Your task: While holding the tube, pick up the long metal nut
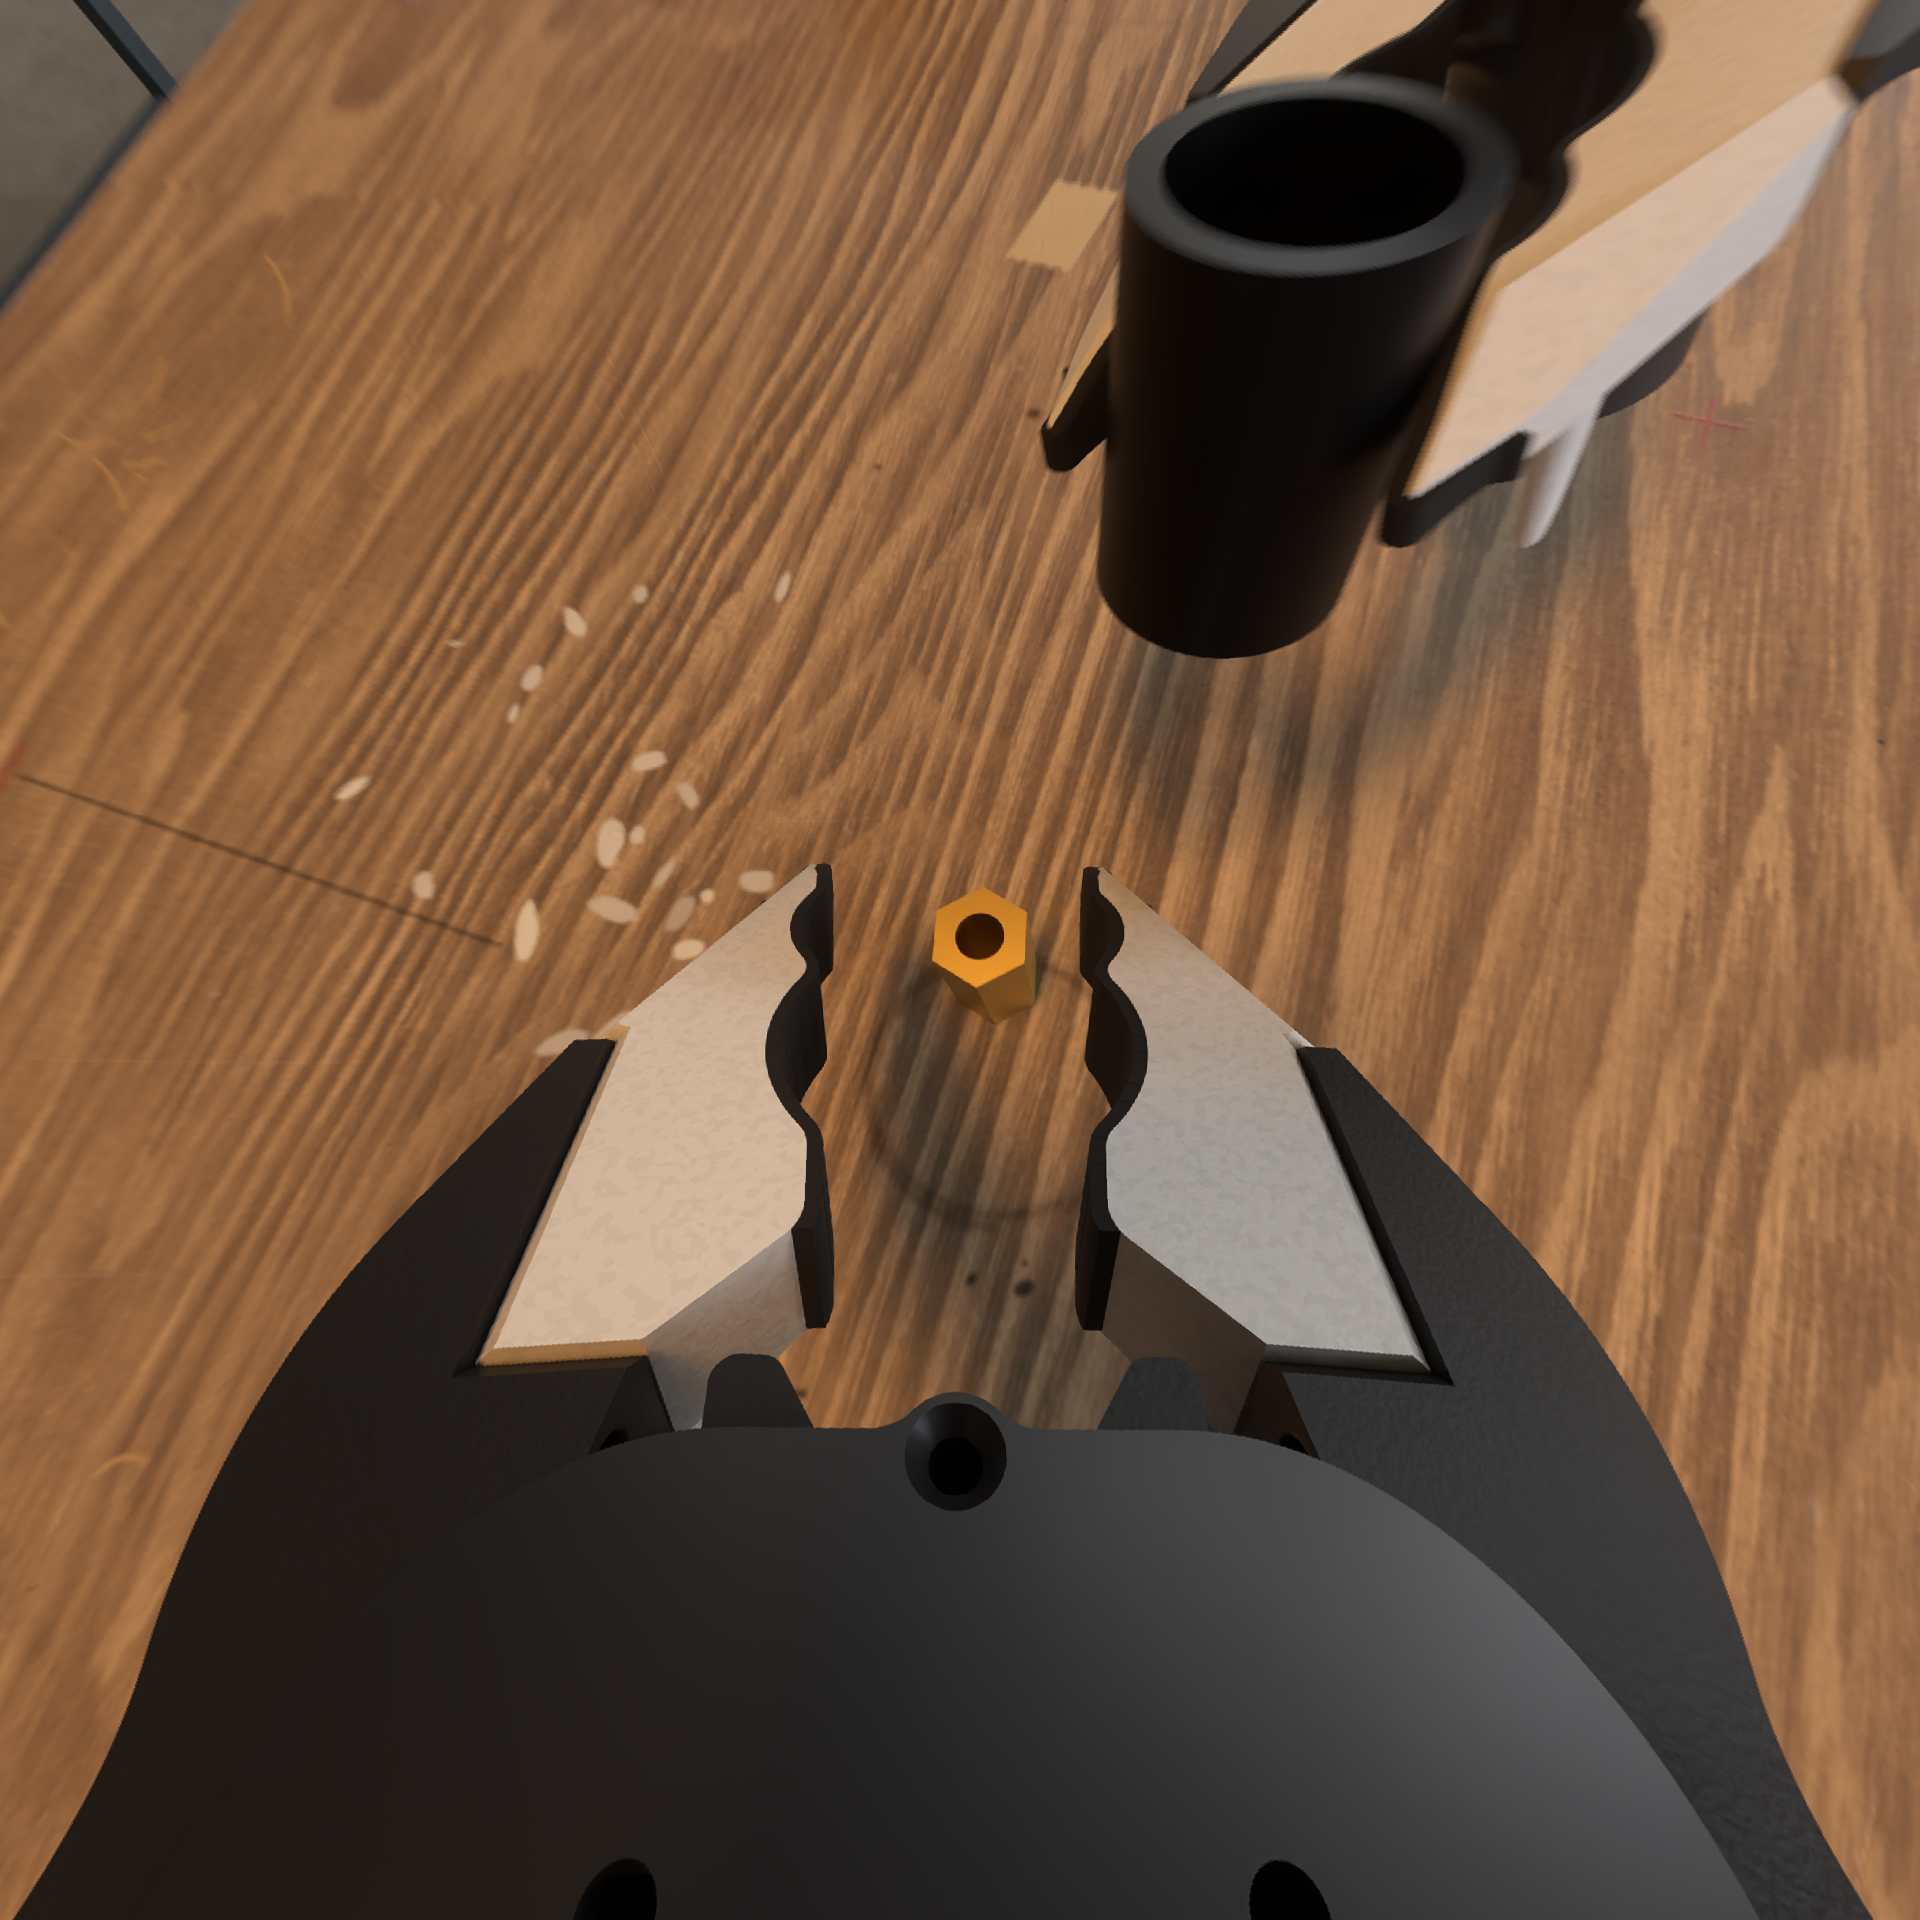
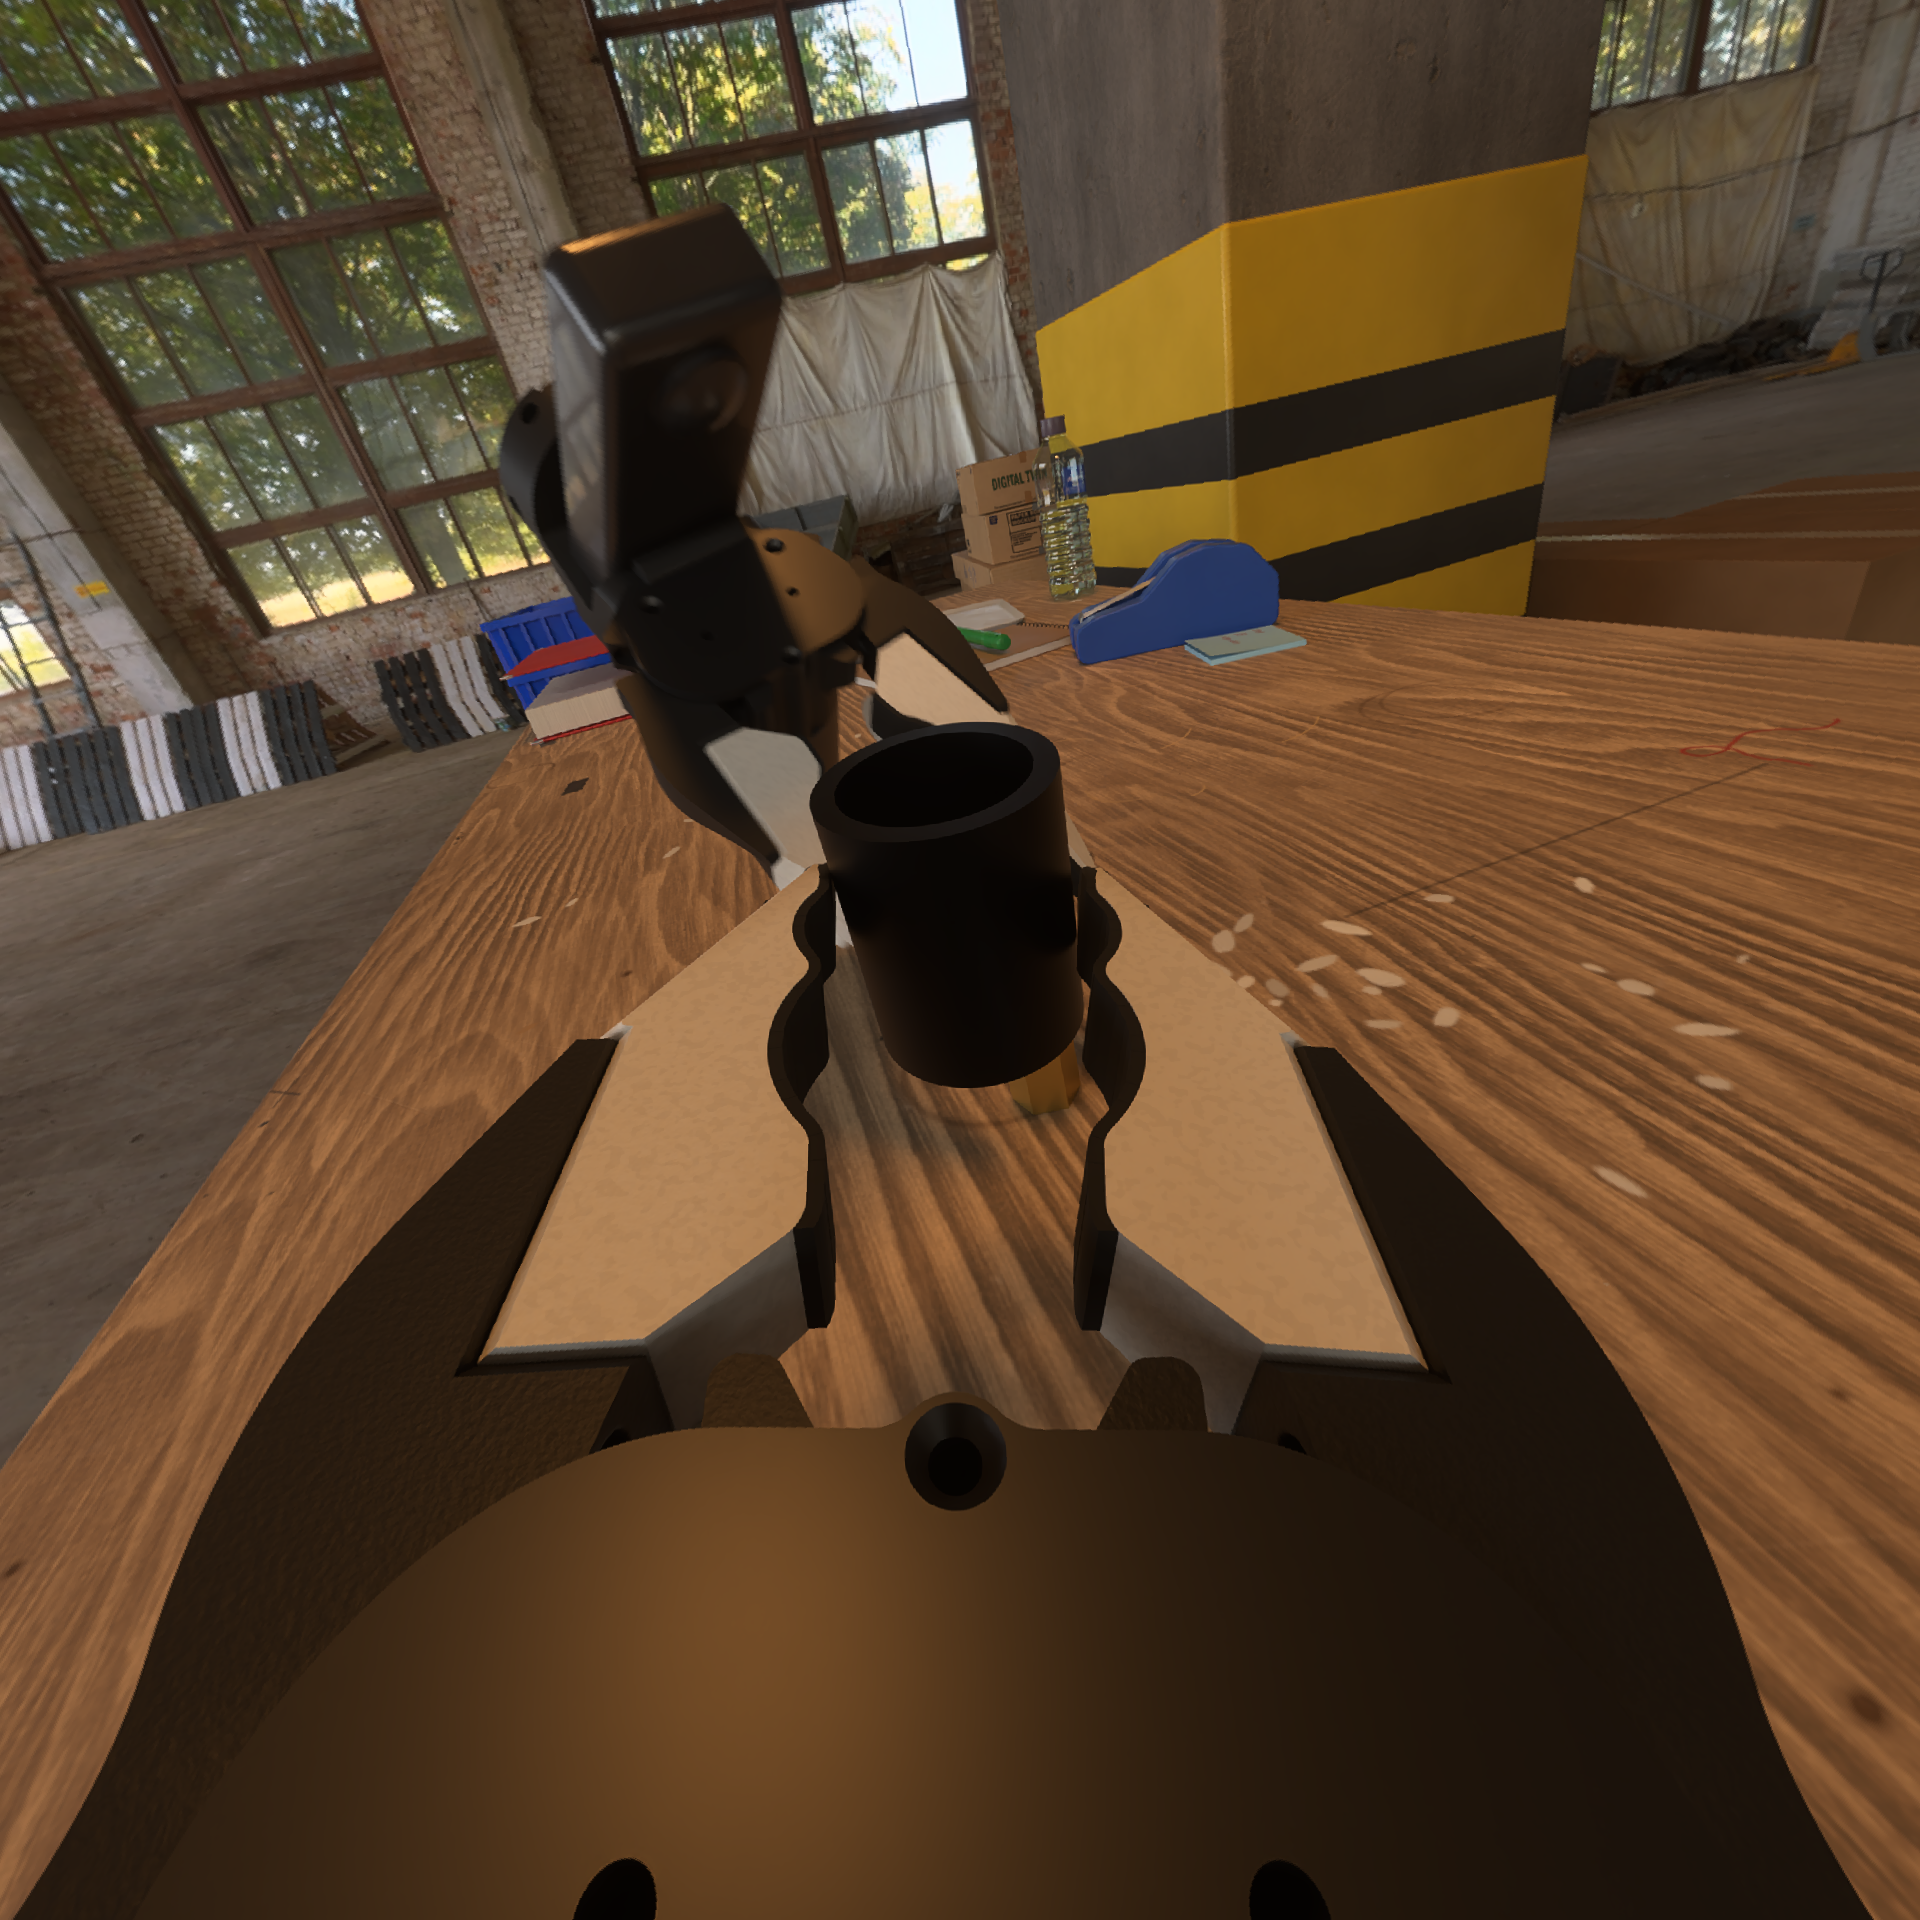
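two grippers at work: right gripper [image 2: 956, 935] clamped on upright black plastic tube [image 2: 951, 894], held off wooden counter [image 1: 312, 416]. left gripper [image 1: 956, 904], jaws apart, straddling small orange hexagonal metal nut [image 1: 982, 951], upright, mid-counter, nearer left.

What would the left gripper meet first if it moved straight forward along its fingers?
Probably the gold hex nut, standing upright on the wooden table between the open left gripper fingertips; past it, the table itself. Depth is uncertain.
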Available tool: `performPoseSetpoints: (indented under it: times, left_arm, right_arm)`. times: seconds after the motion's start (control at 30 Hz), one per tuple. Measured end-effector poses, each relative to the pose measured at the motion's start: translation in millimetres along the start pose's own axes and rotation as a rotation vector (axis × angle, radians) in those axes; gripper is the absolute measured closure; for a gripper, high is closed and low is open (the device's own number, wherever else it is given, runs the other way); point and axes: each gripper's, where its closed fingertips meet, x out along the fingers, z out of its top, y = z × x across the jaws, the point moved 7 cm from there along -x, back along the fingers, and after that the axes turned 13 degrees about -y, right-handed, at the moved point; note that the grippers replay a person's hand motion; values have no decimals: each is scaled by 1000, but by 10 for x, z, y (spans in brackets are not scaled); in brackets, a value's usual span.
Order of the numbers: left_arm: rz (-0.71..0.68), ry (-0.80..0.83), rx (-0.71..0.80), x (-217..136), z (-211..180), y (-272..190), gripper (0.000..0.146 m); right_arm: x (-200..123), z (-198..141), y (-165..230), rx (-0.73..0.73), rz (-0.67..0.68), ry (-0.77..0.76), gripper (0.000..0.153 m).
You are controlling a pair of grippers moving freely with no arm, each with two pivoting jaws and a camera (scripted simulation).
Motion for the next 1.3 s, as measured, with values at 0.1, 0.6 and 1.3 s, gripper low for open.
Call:
performPoseSetpoints:
  times: [0.1,0.6,1.3]
  left_arm:
    - [-24,51,-41,158,-94,37,100]
    - [-48,-17,9,-274,-119,53,126]
    - [13,109,42,-2166,-335,1036,126]
  right_arm:
    - [-2,1,2,2,6,-1,106]
    - [1,-2,3,8,14,2,106]
    - [26,-15,-43,64,15,21,106]
